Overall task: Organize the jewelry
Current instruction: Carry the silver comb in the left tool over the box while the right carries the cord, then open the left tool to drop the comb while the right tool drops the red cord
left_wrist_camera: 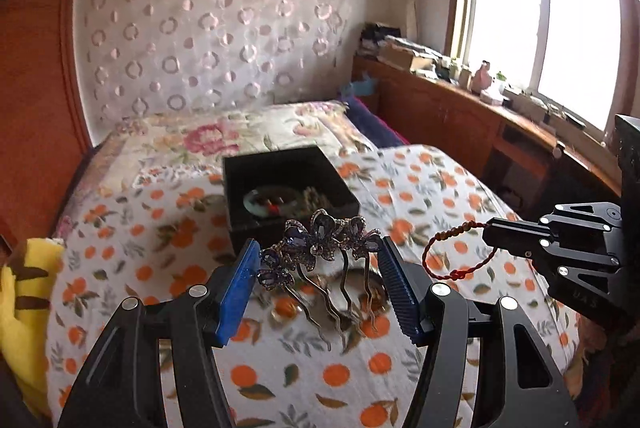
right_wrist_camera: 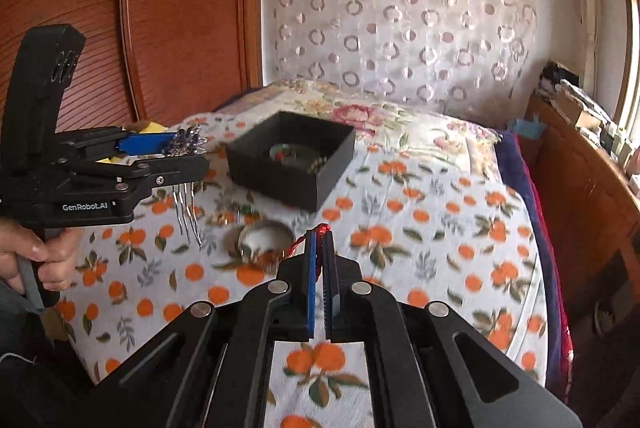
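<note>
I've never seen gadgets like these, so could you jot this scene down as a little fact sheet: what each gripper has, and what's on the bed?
left gripper: holds a jewelled hair comb, prongs hanging down
right gripper: shut on a red cord bracelet
box: black, open, on the bedspread; a green bangle and more jewelry inside
still on the bedspread: a clear bangle, other small pieces too blurred to name
hand: grips the left gripper's handle

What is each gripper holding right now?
Left gripper: closed on the purple flower hair comb.
Right gripper: shut on the red cord bracelet.
</note>
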Action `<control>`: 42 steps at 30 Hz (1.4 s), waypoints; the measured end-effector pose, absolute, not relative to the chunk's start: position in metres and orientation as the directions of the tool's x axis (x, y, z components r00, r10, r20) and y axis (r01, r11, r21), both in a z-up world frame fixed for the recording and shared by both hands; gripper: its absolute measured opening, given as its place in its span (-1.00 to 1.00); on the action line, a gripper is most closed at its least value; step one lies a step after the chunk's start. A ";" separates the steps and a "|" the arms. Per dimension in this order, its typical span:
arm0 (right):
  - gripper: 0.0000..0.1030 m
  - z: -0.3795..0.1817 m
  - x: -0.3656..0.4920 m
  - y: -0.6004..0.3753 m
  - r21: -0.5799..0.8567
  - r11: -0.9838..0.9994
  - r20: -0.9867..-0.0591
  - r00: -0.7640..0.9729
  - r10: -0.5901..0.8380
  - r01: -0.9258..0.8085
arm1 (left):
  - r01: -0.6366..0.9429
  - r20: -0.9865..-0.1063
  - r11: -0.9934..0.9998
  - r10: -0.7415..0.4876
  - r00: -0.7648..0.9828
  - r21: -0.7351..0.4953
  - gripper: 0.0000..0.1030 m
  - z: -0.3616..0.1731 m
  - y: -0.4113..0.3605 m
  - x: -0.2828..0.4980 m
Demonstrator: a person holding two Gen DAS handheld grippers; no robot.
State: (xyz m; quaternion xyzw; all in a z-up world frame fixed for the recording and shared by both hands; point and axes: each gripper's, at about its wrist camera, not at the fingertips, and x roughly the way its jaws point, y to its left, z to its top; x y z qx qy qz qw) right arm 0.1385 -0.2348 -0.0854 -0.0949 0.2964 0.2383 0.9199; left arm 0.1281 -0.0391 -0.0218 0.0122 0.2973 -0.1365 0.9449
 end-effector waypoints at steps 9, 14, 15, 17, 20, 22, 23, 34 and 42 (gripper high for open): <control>-0.93 -0.061 0.171 -0.214 -0.076 0.854 -0.566 0.728 0.388 -0.515 | 0.246 -0.552 0.968 -0.236 0.800 -0.056 0.13 -0.007 -0.023 0.148; -0.93 -0.057 0.197 -0.197 -0.055 0.838 -0.558 0.713 0.425 -0.543 | 0.244 -0.552 0.968 -0.231 0.801 -0.051 0.13 -0.004 -0.017 0.164; -0.93 -0.058 0.202 -0.193 -0.051 0.834 -0.559 0.708 0.432 -0.549 | 0.242 -0.552 0.969 -0.231 0.801 -0.054 0.13 -0.004 -0.015 0.168; -0.93 -0.060 0.212 -0.187 -0.044 0.828 -0.563 0.699 0.441 -0.558 | 0.240 -0.551 0.969 -0.234 0.801 -0.062 0.13 -0.002 -0.011 0.175; -0.93 -0.067 0.231 -0.179 -0.023 0.818 -0.570 0.680 0.462 -0.575 | 0.238 -0.549 0.969 -0.234 0.803 -0.065 0.13 0.000 -0.008 0.186; -0.93 -0.072 0.244 -0.175 -0.009 0.813 -0.573 0.670 0.473 -0.582 | 0.238 -0.550 0.969 -0.235 0.801 -0.068 0.13 0.000 -0.005 0.194; -0.93 -0.075 0.249 -0.173 -0.001 0.810 -0.575 0.663 0.479 -0.586 | 0.237 -0.552 0.969 -0.235 0.800 -0.069 0.13 0.000 -0.004 0.198; -0.81 -0.108 0.277 -0.165 0.064 0.797 -0.625 0.599 0.501 -0.601 | 0.252 -0.590 0.965 -0.246 0.769 -0.075 0.13 -0.012 -0.004 0.242; -0.30 -0.095 0.272 -0.196 0.068 0.819 -0.593 0.637 0.493 -0.570 | 0.281 -0.622 0.958 -0.255 0.740 -0.059 0.13 -0.026 -0.022 0.269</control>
